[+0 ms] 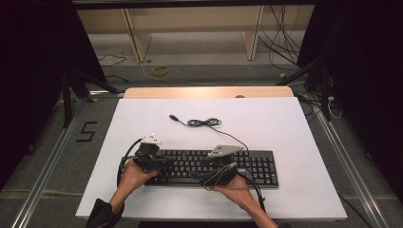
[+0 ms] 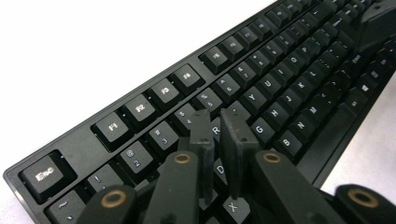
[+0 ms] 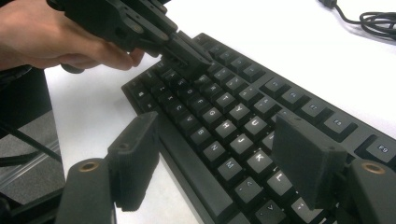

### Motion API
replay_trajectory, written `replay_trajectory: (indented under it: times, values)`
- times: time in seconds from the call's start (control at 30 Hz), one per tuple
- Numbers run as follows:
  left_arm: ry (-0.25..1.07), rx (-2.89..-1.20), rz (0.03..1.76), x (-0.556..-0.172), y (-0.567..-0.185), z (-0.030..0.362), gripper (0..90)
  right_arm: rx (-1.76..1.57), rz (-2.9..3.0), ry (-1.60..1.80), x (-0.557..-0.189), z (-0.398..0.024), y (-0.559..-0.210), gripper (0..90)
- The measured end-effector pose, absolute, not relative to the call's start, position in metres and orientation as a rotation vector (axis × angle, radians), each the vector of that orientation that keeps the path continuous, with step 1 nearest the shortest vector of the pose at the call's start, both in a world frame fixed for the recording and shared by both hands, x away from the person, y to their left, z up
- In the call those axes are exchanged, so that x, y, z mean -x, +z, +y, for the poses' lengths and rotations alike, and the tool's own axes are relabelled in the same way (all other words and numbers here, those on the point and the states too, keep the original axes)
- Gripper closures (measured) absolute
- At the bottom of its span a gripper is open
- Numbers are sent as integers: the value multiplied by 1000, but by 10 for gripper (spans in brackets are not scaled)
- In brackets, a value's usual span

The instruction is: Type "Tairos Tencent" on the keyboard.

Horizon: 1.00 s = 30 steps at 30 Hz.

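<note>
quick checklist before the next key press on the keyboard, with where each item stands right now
1. Left tongs nearly closed, nothing between them: ok.
2. Left tips over the letter keys near R and D on the keyboard: ok; whether they touch a key: cannot tell.
3. Right tongs open, over the keys around N, M and K: ok.
4. The two tools apart, no clash: ok.
5. Keyboard flat on the white board: ok.
6. Keyboard cable plugged in: not ok, its plug lies loose.
</note>
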<state>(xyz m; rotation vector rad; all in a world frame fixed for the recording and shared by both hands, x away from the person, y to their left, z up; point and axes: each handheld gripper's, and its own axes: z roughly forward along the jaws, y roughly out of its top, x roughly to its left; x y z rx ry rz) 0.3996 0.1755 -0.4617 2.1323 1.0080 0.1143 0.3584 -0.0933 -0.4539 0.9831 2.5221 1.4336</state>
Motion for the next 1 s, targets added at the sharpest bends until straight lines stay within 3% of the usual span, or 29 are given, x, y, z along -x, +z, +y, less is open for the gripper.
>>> replay_trajectory:
  times: [0.53,1.0]
  values:
    - [100,-2089,1018,-394,-456,182,704,-988,2526,1431,-360,-92,-455,335]
    - [83,-2022,1054,-387,-454,191,364,-993,2524,1433,-364,-90,-455,354]
